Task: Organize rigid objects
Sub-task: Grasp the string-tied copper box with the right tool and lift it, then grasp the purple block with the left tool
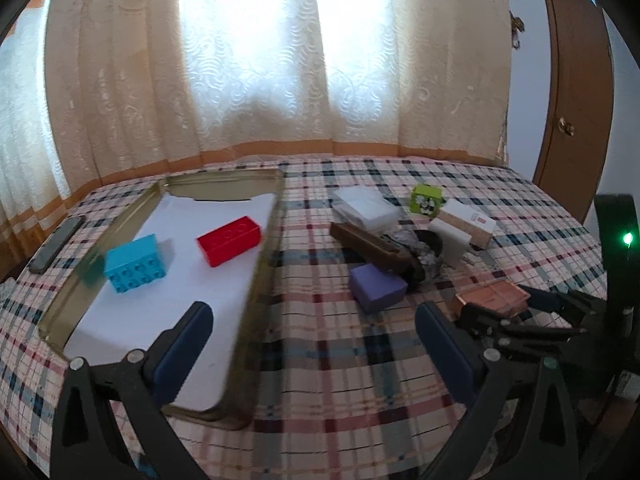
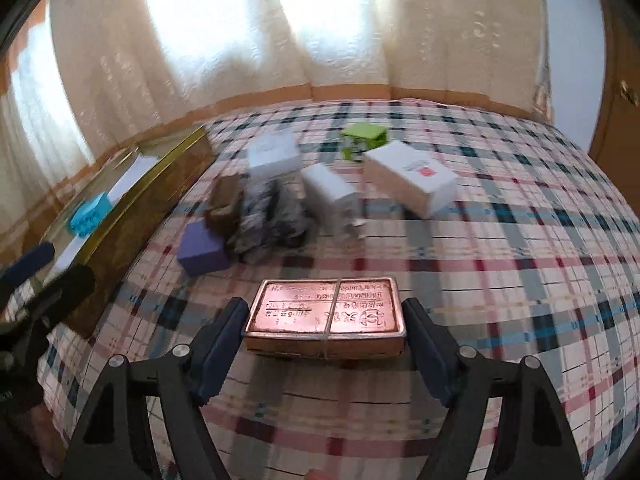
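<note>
A copper tin with a band round it lies on the plaid bedspread. My right gripper straddles it, its blue pads against the tin's two short sides. The left wrist view shows the same tin at the right. My left gripper hangs open and empty over the rim of a gold tray lined with white. Inside the tray rest a blue brick and a red brick.
A pile sits mid-bed: a purple block, brown box, crumpled foil, white boxes, a green cube. A phone lies left of the tray. Curtains hang behind and a wooden door stands right.
</note>
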